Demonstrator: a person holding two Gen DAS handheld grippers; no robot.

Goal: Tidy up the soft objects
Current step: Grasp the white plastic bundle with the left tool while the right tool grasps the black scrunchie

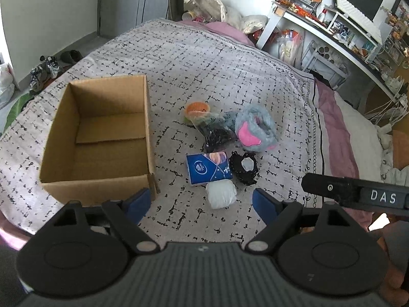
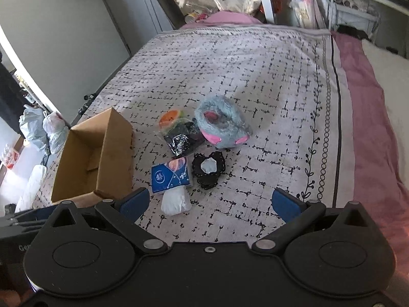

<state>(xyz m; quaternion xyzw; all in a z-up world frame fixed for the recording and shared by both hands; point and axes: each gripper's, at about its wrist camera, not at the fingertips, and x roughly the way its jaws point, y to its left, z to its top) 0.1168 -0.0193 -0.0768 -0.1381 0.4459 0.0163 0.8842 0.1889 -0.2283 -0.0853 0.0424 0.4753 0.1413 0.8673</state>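
Note:
An open cardboard box (image 1: 102, 138) (image 2: 97, 158) stands on the patterned bedspread (image 1: 204, 64) (image 2: 255, 76) with nothing in it. To its right lies a cluster: a white soft bundle (image 1: 221, 194) (image 2: 175, 200), a blue tissue pack (image 1: 208, 168) (image 2: 170, 175), a black crocheted piece (image 1: 244, 167) (image 2: 208, 170), a grey and pink plush (image 1: 255, 128) (image 2: 221, 122), a clear bag of dark items (image 1: 217, 130) (image 2: 182, 135) and an orange plush (image 1: 197, 110) (image 2: 170, 119). My left gripper (image 1: 200, 202) is open, above the near side of the white bundle. My right gripper (image 2: 211, 202) is open, just right of the bundle.
A cluttered white desk (image 1: 332, 33) stands beyond the bed's right side. Shoes (image 1: 43, 69) and plastic bags (image 2: 43, 128) lie on the floor to the left. A pink sheet (image 2: 370, 128) runs along the bed's right edge. The right gripper's body (image 1: 358, 195) shows in the left wrist view.

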